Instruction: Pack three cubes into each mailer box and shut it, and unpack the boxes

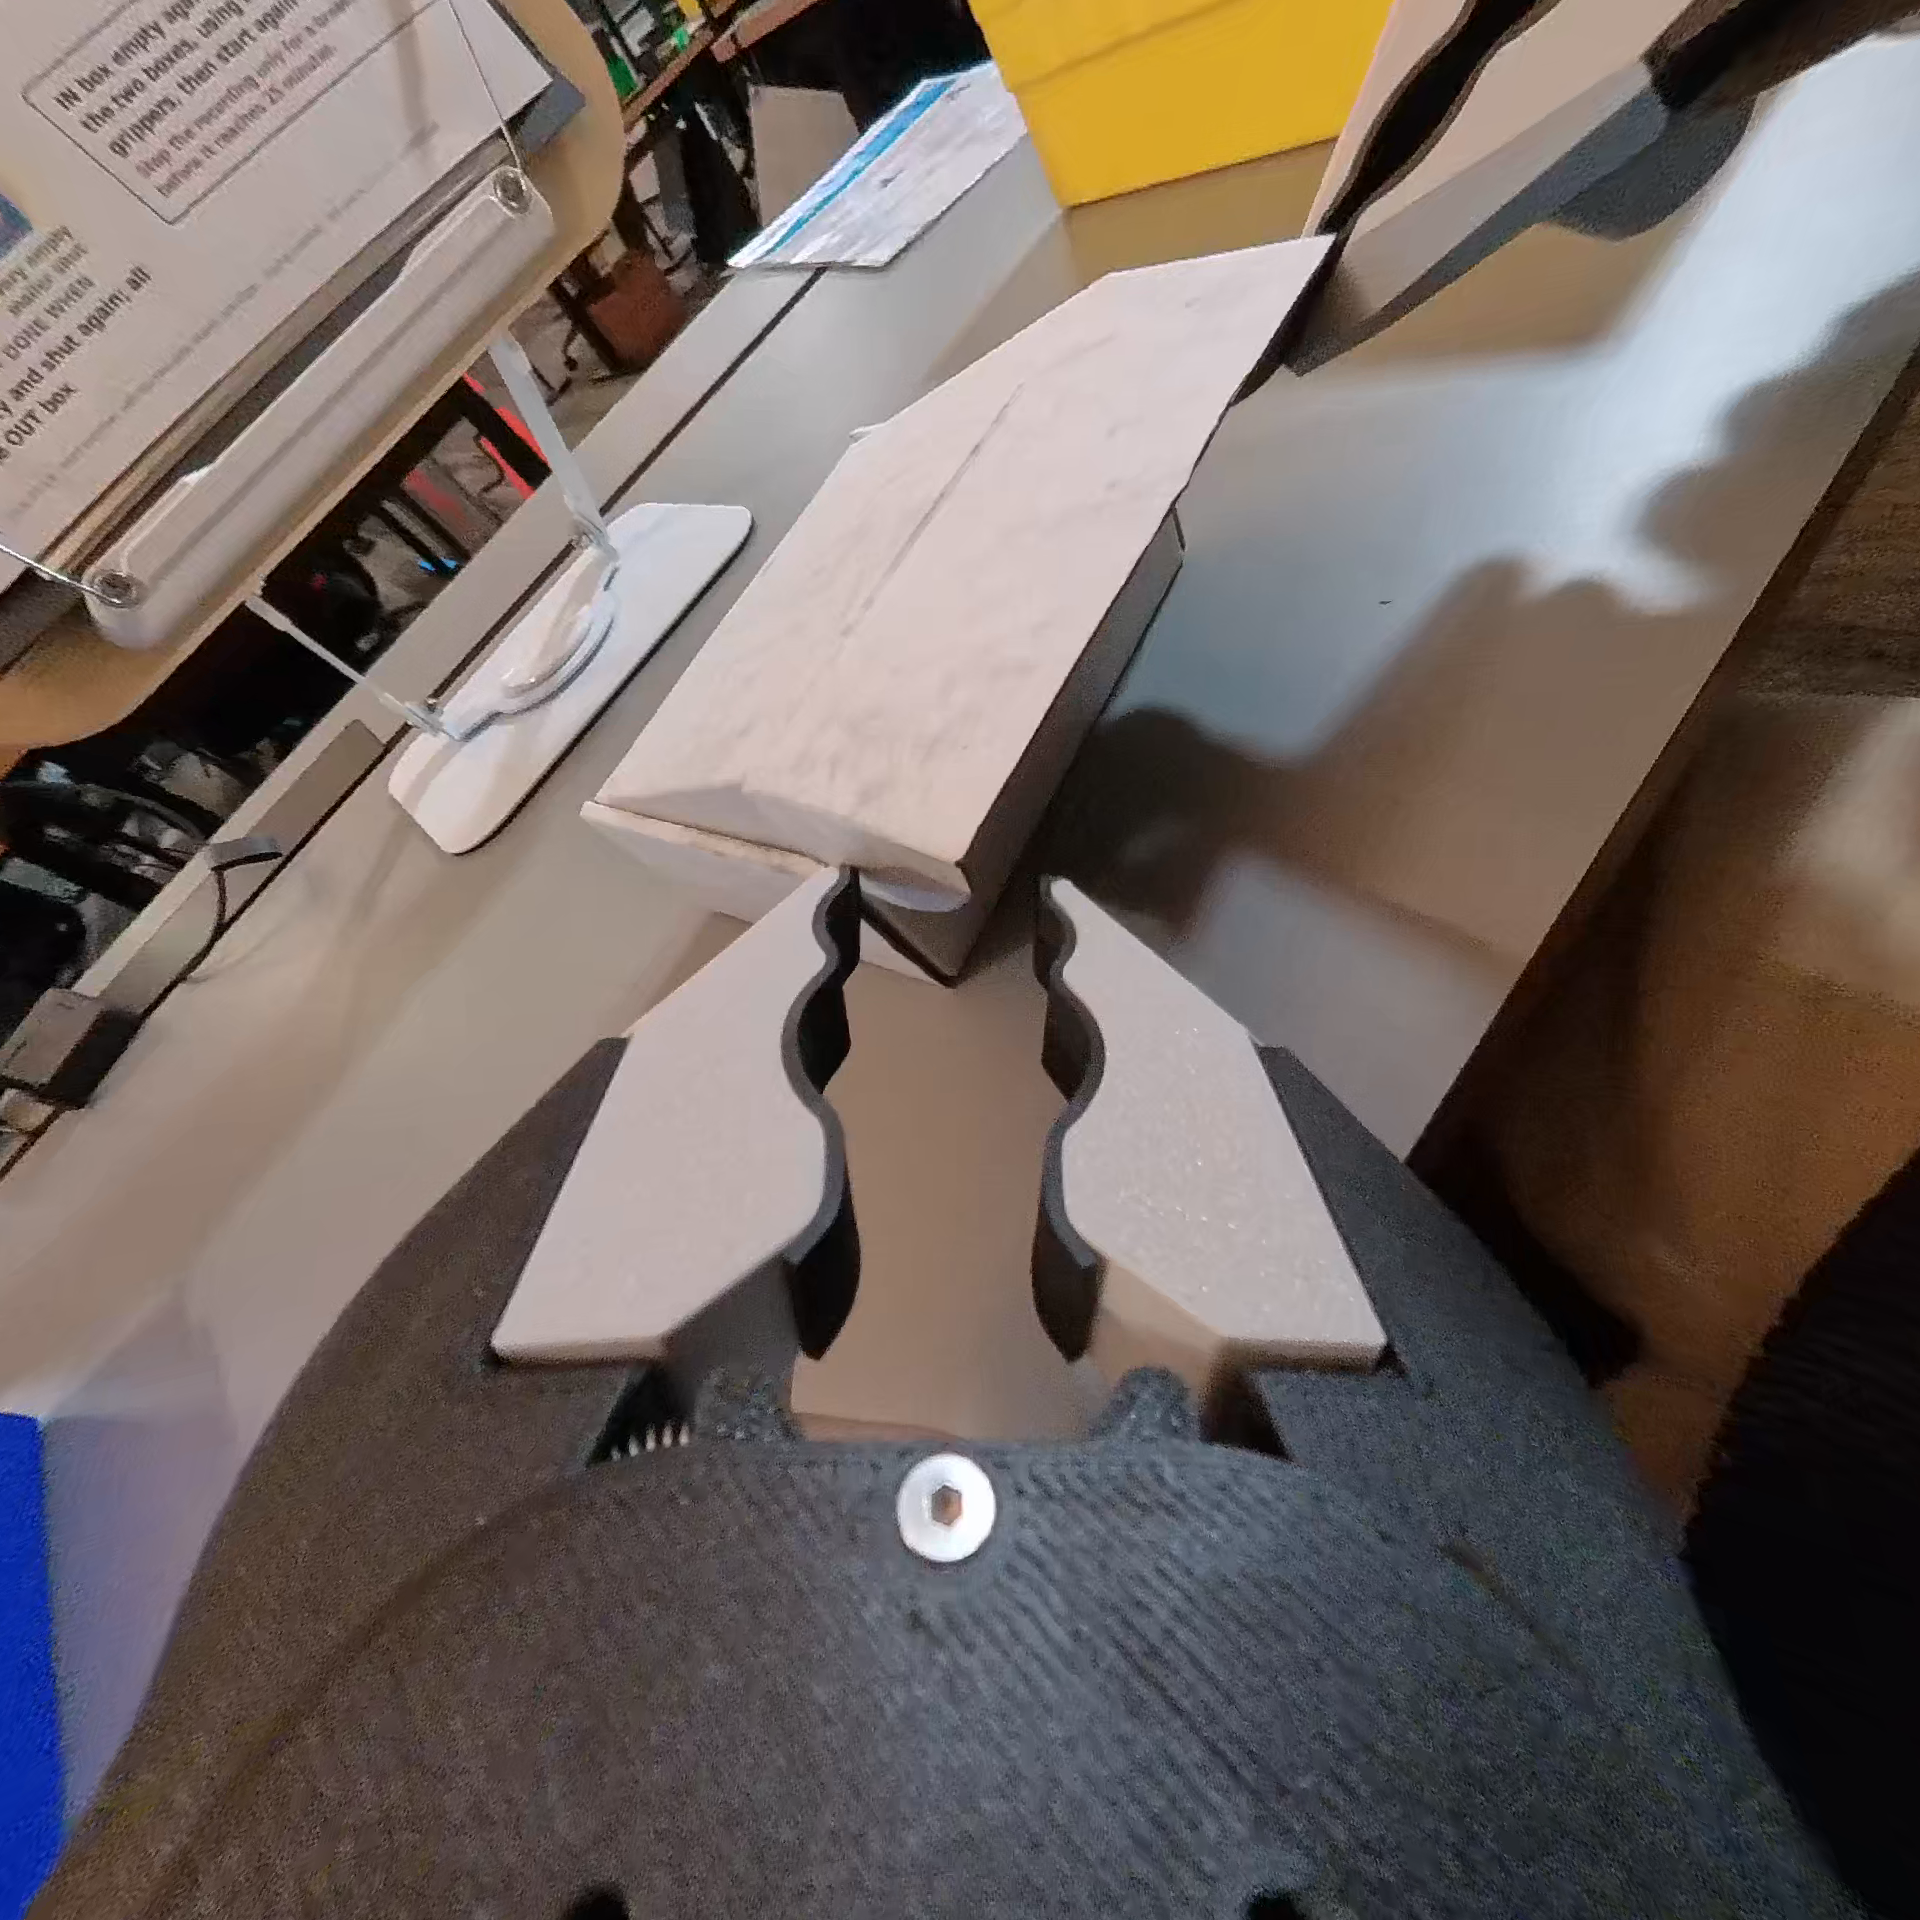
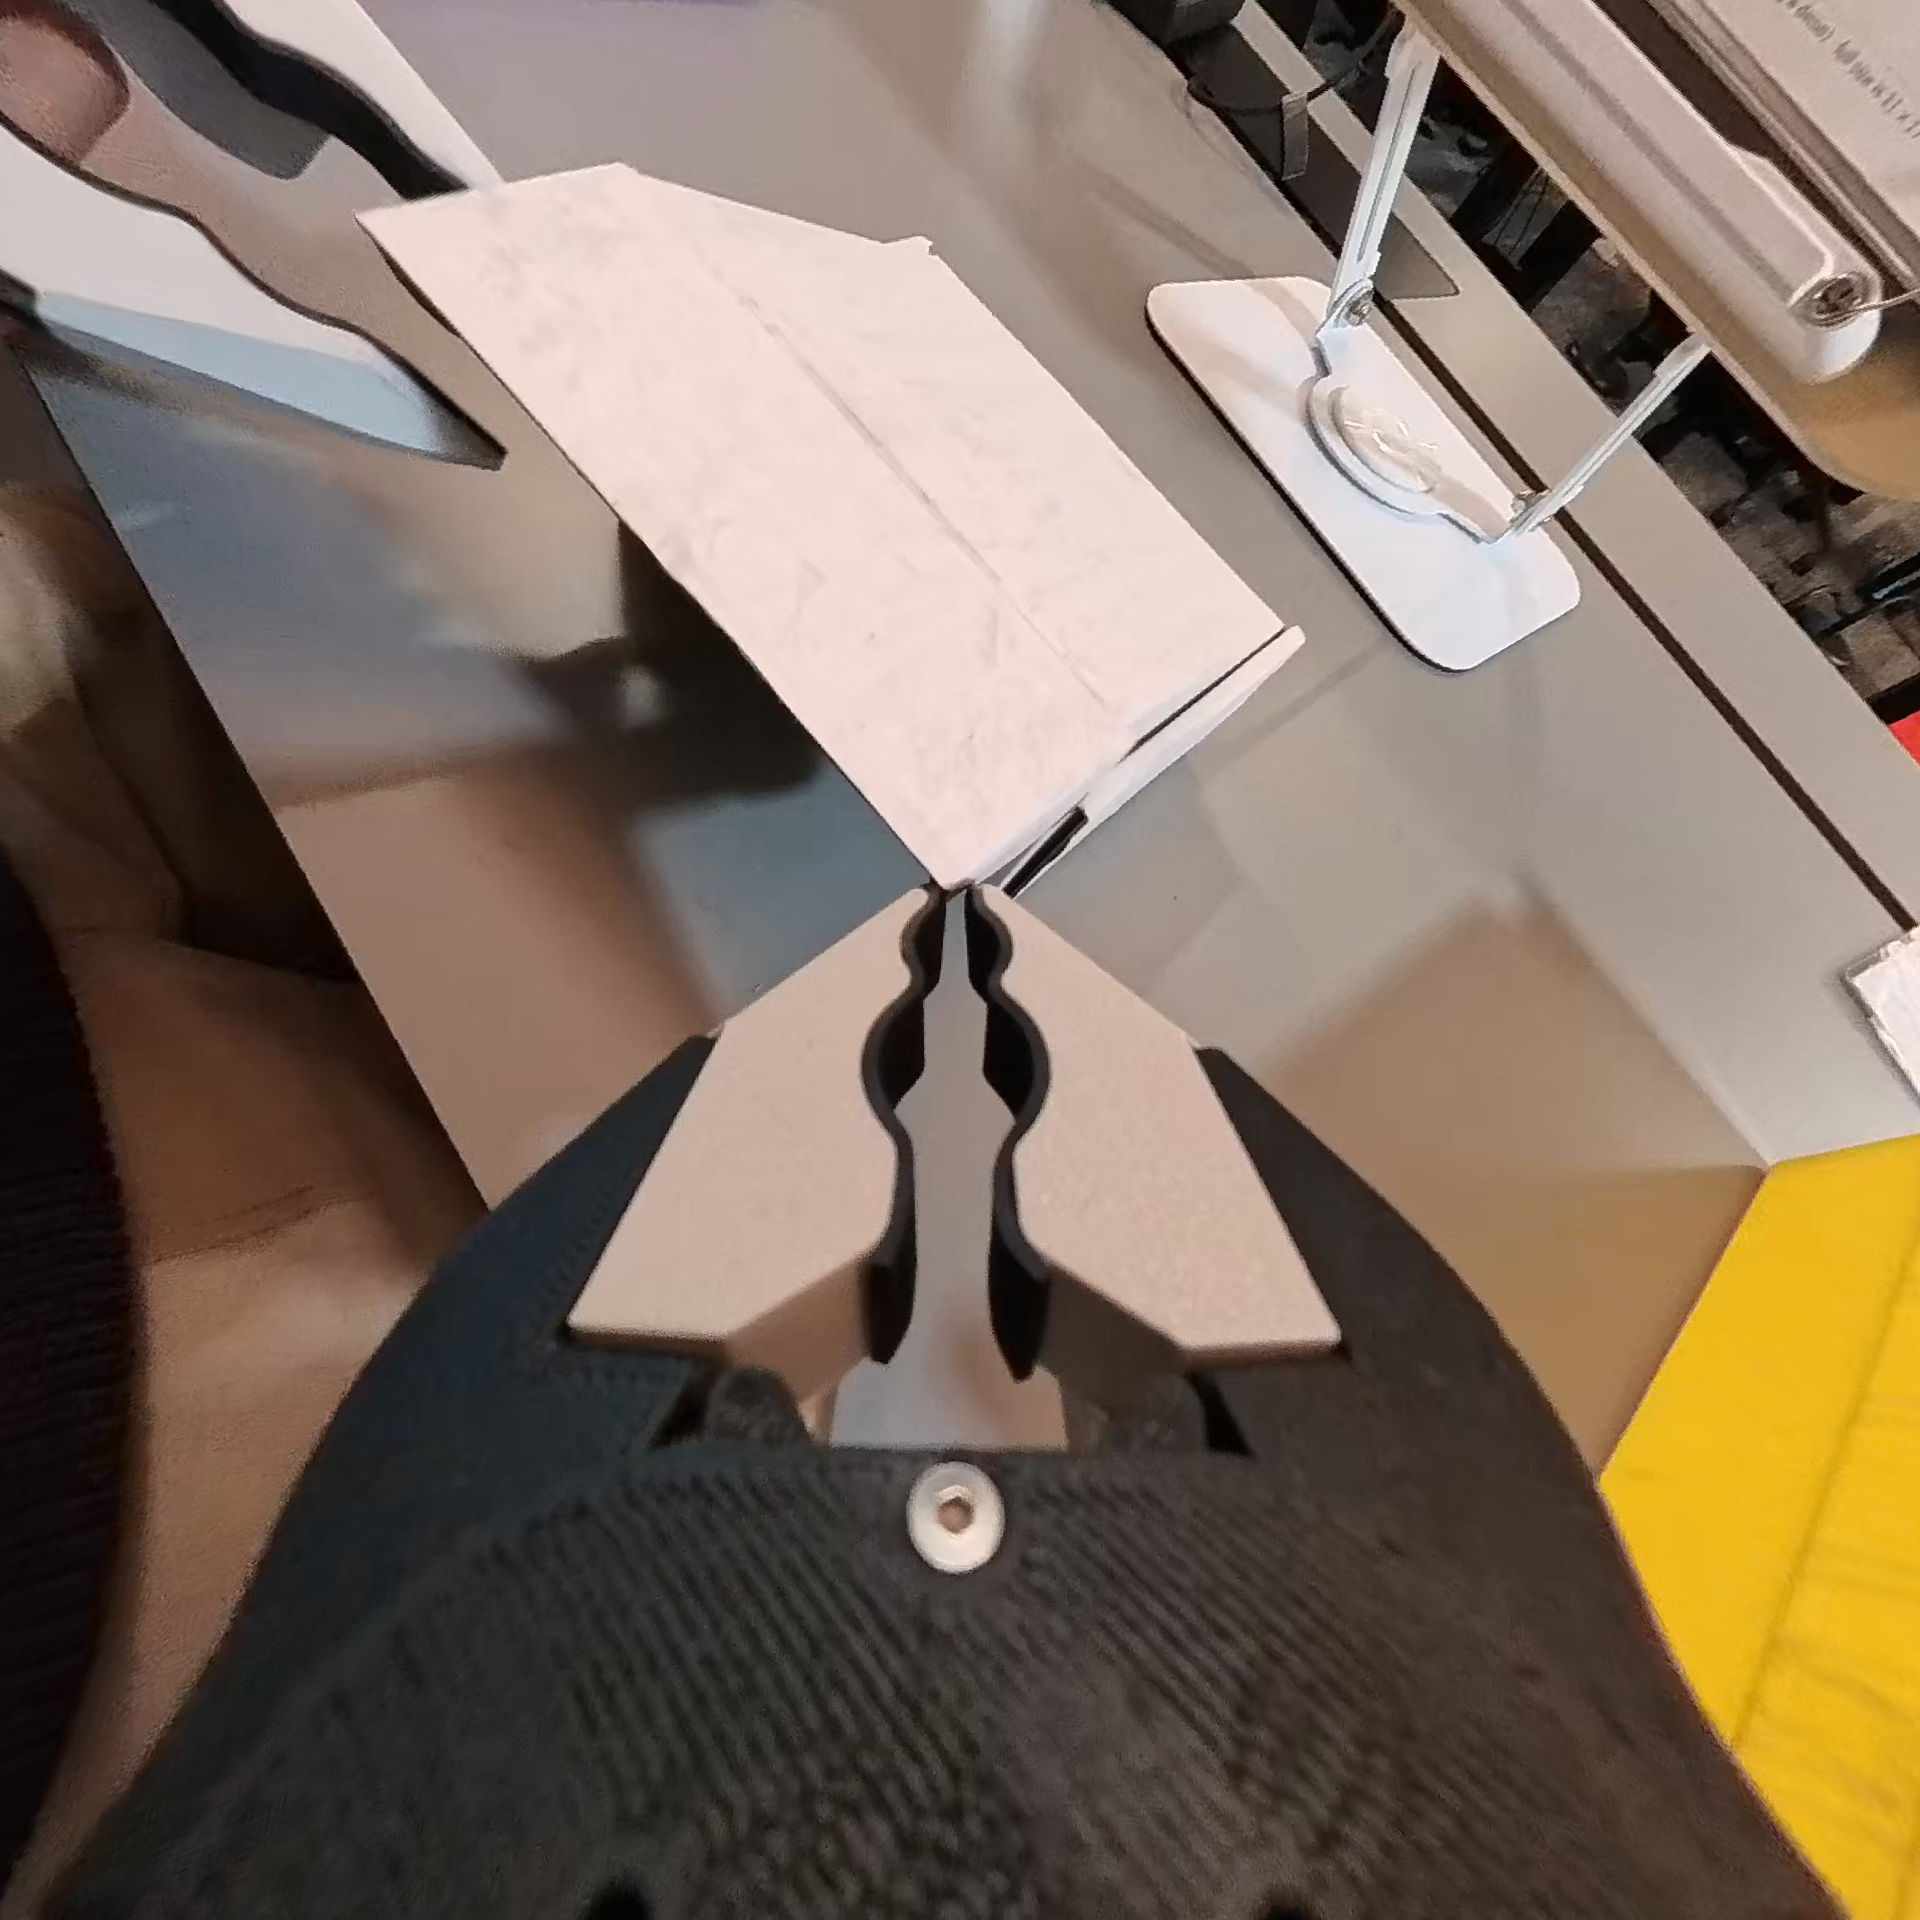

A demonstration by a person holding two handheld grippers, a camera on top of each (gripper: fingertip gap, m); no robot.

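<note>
A white mailer box lies on the grey table, and it also shows in the right wrist view. Its lid is down, with a thin dark gap under the edge nearest the right gripper. My left gripper is partly open and its fingers straddle the box's near corner. My right gripper is shut on the lid's corner at the opposite end. It shows far off in the left wrist view. The left gripper shows at the top left of the right wrist view. No cubes are in view.
A document stand with a white base stands beside the box, also seen in the right wrist view. A yellow bin sits past the box. A printed sheet lies at the back. A blue object is at the left edge. The gap from one gripper's tips to the other's is roughly 15 cm.
</note>
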